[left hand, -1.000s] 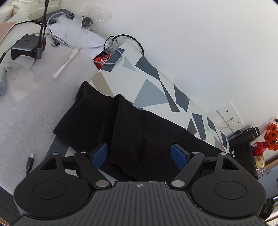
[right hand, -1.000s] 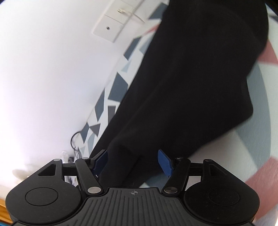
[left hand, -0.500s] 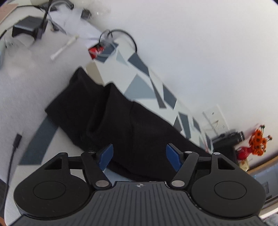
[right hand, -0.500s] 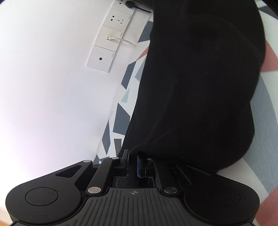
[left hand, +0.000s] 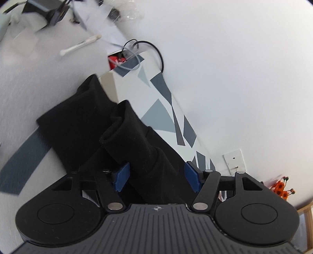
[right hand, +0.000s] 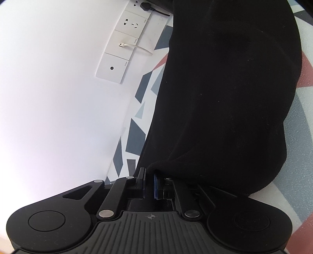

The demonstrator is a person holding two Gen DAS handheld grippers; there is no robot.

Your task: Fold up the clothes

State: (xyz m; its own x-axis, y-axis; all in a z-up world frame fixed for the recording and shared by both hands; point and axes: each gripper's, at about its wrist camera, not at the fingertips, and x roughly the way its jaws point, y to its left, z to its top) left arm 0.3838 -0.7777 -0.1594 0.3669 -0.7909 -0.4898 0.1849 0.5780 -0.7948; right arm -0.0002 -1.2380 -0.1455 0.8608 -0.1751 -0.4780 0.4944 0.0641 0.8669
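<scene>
A black garment (left hand: 82,121) lies crumpled on a mat (left hand: 156,115) printed with grey and blue triangles, close to a white wall. In the left wrist view a raised roll of its cloth (left hand: 135,144) runs between the blue pads (left hand: 121,176) of my left gripper (left hand: 156,177), which stands open around it. In the right wrist view the same black garment (right hand: 225,97) fills the right half of the frame. My right gripper (right hand: 149,182) is shut on its near edge, and the cloth bulges over the right finger.
Wall sockets (right hand: 125,45) with a white plug and cable sit left of the garment. Beyond the mat's far end lie a black cable loop (left hand: 156,52), a red item (left hand: 115,60), a white pen (left hand: 80,46) and a dark charger (left hand: 45,9). Orange flowers (left hand: 281,188) stand at the right.
The right gripper closed on the garment's edge and stays shut. The left gripper moved forward and tilted, so a fold of cloth now lies between its open fingers.
</scene>
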